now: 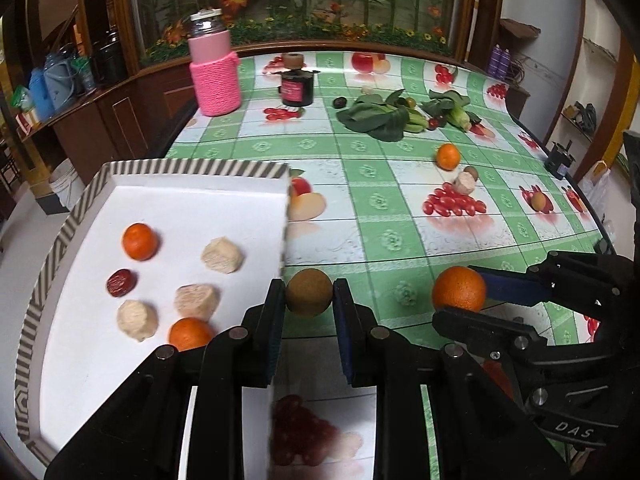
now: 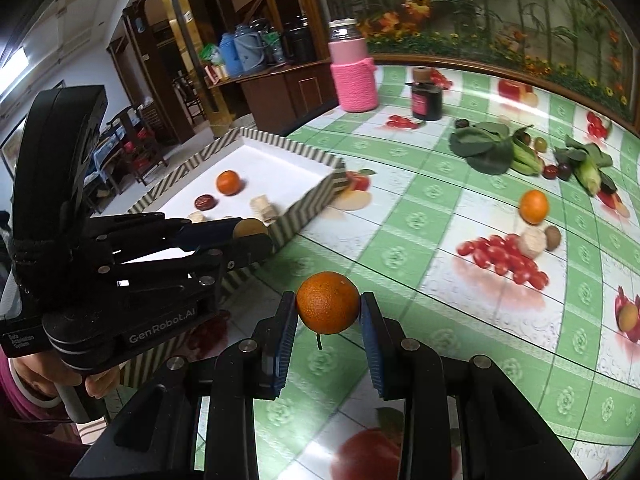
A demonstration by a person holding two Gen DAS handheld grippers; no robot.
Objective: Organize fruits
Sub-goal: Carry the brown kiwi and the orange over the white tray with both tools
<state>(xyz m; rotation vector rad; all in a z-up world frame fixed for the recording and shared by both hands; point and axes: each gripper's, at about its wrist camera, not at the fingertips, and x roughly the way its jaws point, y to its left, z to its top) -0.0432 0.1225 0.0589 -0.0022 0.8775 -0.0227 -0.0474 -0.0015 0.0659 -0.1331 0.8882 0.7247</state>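
My left gripper is shut on a small brown round fruit, held just off the near right corner of the striped white tray. The same gripper and brown fruit show at the left of the right wrist view. My right gripper is shut on an orange mandarin above the tablecloth, to the right of the tray. That mandarin appears at the right of the left wrist view. The tray holds two mandarins, a red date and three pale chunks.
On the green checked tablecloth lie another mandarin, a pale chunk with a small brown fruit, leafy greens, a dark jar and a pink knitted bottle. A person's hand grips the left tool.
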